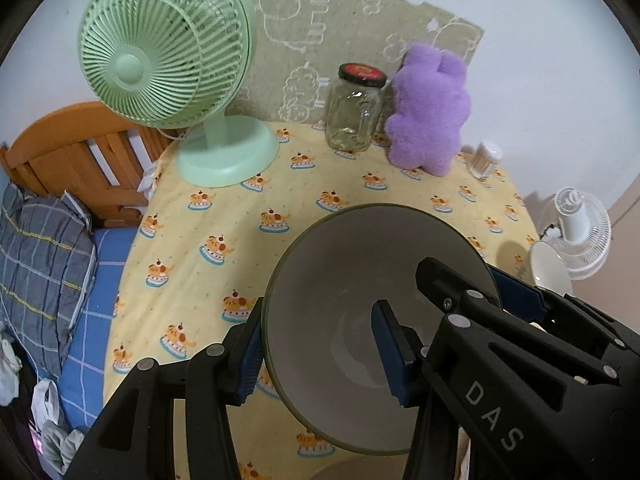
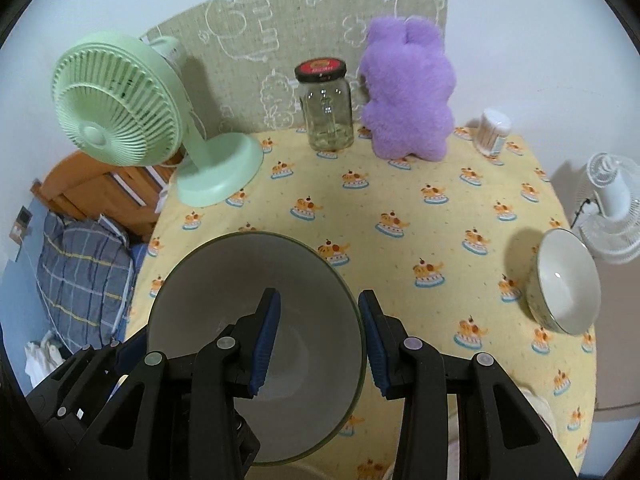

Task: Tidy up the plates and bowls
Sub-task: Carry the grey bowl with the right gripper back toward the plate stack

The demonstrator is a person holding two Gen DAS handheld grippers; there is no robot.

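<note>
The table [image 2: 400, 200] under its yellow cloth carries a small white bowl [image 2: 564, 284] near its right edge. Above the table's near side, a large grey bowl [image 2: 240, 280] hangs tilted, its mouth facing both cameras. The left claw [image 1: 320, 348] and the right claw [image 2: 316, 344] are each clamped on opposite sides of its rim.

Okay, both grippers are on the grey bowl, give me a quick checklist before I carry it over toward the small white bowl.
1. Left gripper clamps grey bowl rim, one finger inside, one outside: ok.
2. Right gripper clamps the opposite rim the same way: ok.
3. Bowl clear of the yellow tablecloth: cannot tell.
4. Small white bowl upright and empty, near the table's right edge: ok.
5. Cloth between the two bowls bare: ok.
6. Glass jar and purple plush stand well back: ok.
</note>
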